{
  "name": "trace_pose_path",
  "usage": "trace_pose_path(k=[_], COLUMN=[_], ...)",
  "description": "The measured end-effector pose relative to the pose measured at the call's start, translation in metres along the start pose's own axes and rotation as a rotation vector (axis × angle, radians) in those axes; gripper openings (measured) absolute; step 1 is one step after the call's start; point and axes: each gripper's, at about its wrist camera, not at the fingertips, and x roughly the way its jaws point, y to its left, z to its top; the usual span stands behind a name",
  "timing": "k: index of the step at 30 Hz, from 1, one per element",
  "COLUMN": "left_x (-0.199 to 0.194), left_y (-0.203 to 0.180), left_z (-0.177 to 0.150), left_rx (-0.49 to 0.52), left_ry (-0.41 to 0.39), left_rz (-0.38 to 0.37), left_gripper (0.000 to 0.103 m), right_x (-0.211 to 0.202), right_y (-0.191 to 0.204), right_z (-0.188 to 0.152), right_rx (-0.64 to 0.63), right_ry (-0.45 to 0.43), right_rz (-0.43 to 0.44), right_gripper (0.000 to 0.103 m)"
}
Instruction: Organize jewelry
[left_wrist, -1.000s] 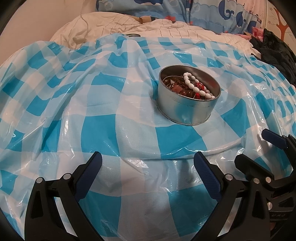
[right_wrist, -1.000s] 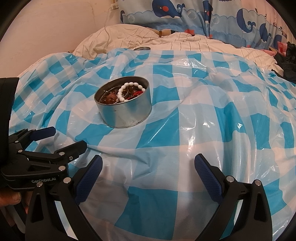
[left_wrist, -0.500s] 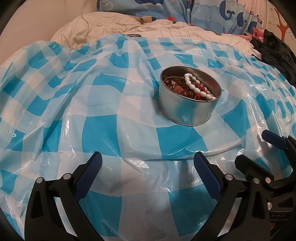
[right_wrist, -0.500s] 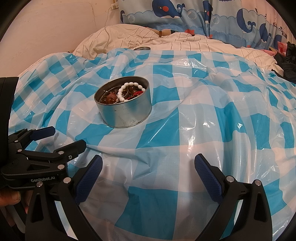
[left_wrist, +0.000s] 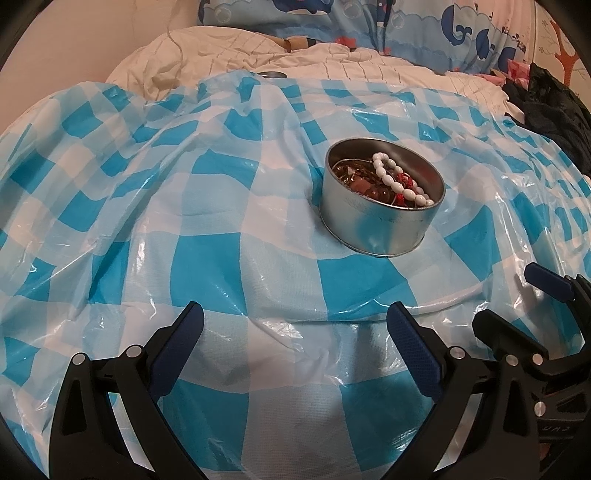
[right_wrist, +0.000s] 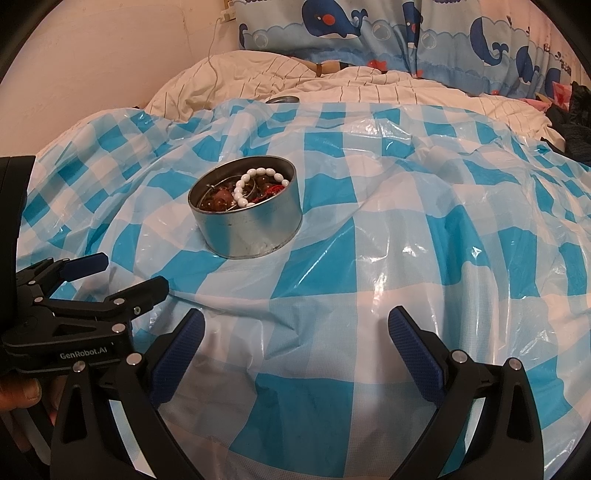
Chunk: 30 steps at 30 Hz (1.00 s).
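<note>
A round silver tin (left_wrist: 380, 225) stands on the blue-and-white checked plastic sheet (left_wrist: 221, 206); it also shows in the right wrist view (right_wrist: 251, 229). Inside lie a white bead bracelet (left_wrist: 399, 181), brown beads (right_wrist: 218, 201) and a red piece (left_wrist: 404, 181). My left gripper (left_wrist: 295, 325) is open and empty, near the sheet's front, below and left of the tin. My right gripper (right_wrist: 295, 328) is open and empty, in front of the tin and to its right. Each gripper shows in the other's view, the right one (left_wrist: 517, 299) and the left one (right_wrist: 118, 273).
A small round metal lid (right_wrist: 282, 99) lies at the sheet's far edge. Behind it are a cream striped quilt (right_wrist: 332, 81) and a whale-print pillow (right_wrist: 369, 33). Dark clothes (left_wrist: 554, 103) lie at the far right. A wall (right_wrist: 110, 55) runs along the left.
Both grippers stay open and almost still. The tin sits very slightly further right in the left wrist view.
</note>
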Motion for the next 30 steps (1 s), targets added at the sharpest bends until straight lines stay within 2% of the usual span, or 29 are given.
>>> trace_pose_path(k=[9, 17, 24, 30], left_x=[0.0, -0.001, -0.007, -0.007], left_y=[-0.001, 0.01, 0.002, 0.002], left_z=[-0.001, -0.001, -0.001, -0.001], left_rx=[-0.009, -0.068, -0.013, -0.016], left_ry=[-0.002, -0.011, -0.044, -0.038], left_rz=[0.0, 0.0, 0.041, 0.032], left_gripper=[0.095, 0.095, 0.095, 0.095], right_x=[-0.003, -0.007, -0.007, -0.007], right_y=[-0.002, -0.007, -0.007, -0.006], right_z=[0.002, 0.004, 0.005, 0.005], right_rx=[0.009, 0.023, 0.019, 0.02], right_ry=[-0.006, -0.031, -0.036, -0.036], right_rz=[-0.002, -0.005, 0.001, 0.001], right_gripper=[0.095, 0.095, 0.095, 0.095])
